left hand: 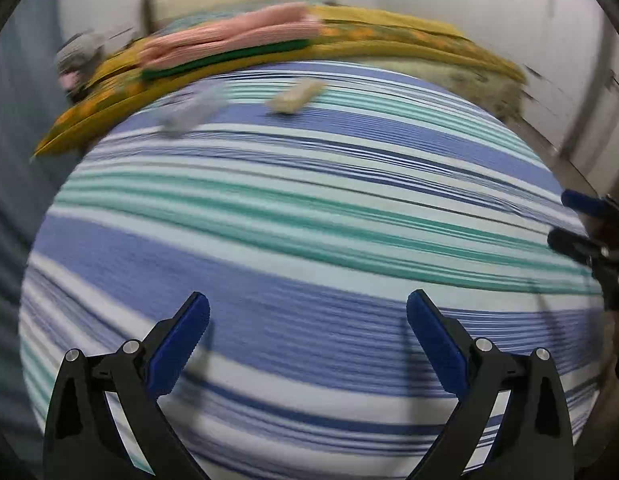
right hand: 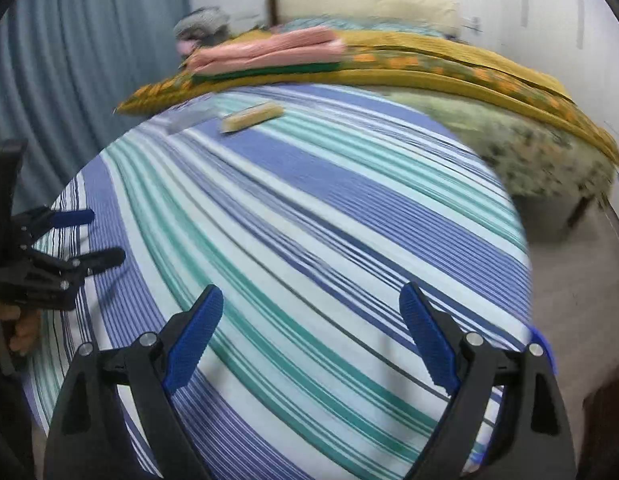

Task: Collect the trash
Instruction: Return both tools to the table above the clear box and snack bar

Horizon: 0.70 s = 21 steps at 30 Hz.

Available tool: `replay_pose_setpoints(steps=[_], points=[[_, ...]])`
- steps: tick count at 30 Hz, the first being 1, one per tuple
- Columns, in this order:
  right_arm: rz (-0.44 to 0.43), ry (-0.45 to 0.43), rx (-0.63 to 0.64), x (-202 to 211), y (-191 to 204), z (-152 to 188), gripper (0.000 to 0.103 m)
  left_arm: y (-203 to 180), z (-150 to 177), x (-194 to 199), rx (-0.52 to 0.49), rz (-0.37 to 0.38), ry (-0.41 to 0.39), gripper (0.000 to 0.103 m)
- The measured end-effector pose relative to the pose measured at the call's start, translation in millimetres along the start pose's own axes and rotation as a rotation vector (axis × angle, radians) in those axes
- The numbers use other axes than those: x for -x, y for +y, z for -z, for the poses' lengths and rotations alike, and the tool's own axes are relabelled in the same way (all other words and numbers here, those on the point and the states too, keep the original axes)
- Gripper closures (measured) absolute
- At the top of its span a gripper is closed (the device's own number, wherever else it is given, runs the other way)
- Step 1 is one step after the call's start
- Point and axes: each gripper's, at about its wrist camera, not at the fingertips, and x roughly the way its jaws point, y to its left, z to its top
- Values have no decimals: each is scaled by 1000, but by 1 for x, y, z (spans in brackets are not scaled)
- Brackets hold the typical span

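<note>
Over the striped bedsheet (left hand: 309,240), my left gripper (left hand: 308,316) jaws wide and empty, my right gripper (right hand: 311,312) likewise, tan wrapper (right hand: 251,117) and blurred silvery scrap (left hand: 191,112) far ahead

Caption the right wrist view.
Open right gripper over a striped bedsheet; tan wrapper lies far ahead.

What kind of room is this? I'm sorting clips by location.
Most likely a bedroom: a bed under a striped sheet, a pillow at its far end, folded blankets, and a curtain alongside.
</note>
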Motion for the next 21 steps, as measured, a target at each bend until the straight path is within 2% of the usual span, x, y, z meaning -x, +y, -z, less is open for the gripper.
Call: replay_pose_setpoints(steps=[4, 8, 17, 21], points=[[-4, 41, 63, -32, 37, -24, 16, 36, -3, -8, 41, -28, 10, 5], [6, 65, 93, -54, 52, -32, 16, 45, -8, -18, 49, -22, 21, 5], [-2, 96, 59, -66, 50, -34, 10, 42, -8, -21, 41, -32, 25, 4], [8, 106, 49, -69, 49, -35, 5, 42, -8, -21, 41, -31, 25, 4]])
